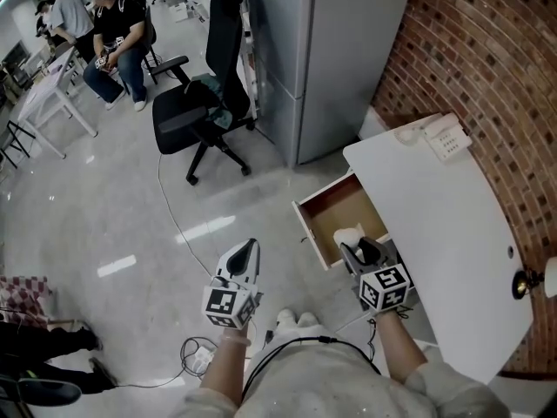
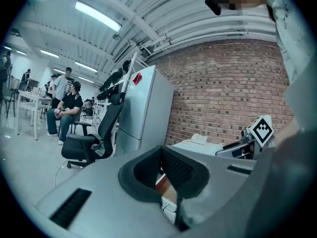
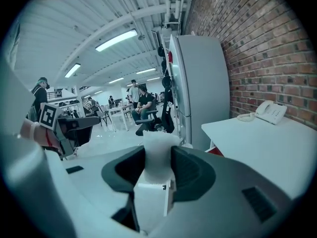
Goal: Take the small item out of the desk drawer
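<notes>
Above the open drawer (image 1: 333, 213), my right gripper (image 1: 364, 251) is clamped on the small white item (image 3: 157, 152), holding it clear for removal, while my left gripper (image 1: 250, 249) hangs aside, jaws apart and empty.

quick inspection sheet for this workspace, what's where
surface: desk, white, mostly bare
job's things: drawer open; white item held in jaws
clutter: phone on the desk
grippers: left gripper open, empty; right gripper shut on the white item
cables: loose cable on the floor
surroundings: chair, grey cabinet, brick wall, seated people far off
</notes>
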`<action>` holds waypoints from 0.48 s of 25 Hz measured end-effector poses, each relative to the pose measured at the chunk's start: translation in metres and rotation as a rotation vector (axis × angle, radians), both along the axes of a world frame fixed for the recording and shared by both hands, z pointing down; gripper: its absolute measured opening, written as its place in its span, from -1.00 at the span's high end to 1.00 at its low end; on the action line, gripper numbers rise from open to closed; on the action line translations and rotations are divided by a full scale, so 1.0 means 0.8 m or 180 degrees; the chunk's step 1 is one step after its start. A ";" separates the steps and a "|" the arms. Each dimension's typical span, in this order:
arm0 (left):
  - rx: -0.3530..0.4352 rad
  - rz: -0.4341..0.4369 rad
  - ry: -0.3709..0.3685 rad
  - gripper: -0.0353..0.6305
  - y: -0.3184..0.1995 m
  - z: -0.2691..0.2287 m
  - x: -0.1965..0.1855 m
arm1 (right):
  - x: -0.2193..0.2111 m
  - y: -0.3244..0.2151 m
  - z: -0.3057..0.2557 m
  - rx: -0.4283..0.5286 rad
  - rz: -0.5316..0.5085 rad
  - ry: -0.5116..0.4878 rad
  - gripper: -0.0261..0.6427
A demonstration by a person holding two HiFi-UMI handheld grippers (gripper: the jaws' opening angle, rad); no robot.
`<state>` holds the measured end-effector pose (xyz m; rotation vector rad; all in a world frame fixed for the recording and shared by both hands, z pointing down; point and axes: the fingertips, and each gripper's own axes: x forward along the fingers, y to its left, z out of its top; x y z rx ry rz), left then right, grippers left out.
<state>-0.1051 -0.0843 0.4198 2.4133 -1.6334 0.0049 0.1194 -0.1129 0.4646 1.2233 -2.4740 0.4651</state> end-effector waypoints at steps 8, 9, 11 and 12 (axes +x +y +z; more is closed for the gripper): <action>0.0092 -0.0050 0.0026 0.89 0.007 -0.029 -0.004 | -0.001 0.004 -0.033 0.0145 -0.0076 0.0044 0.42; 0.0102 -0.0055 0.0030 0.89 0.007 -0.033 -0.007 | -0.001 0.004 -0.038 0.0172 -0.0079 0.0045 0.42; 0.0130 -0.0074 0.0027 0.89 0.008 -0.039 -0.013 | -0.002 0.004 -0.046 0.0229 -0.0076 0.0027 0.42; 0.0154 -0.0086 0.0013 0.89 0.009 -0.041 -0.017 | -0.002 0.004 -0.050 0.0259 -0.0070 0.0014 0.42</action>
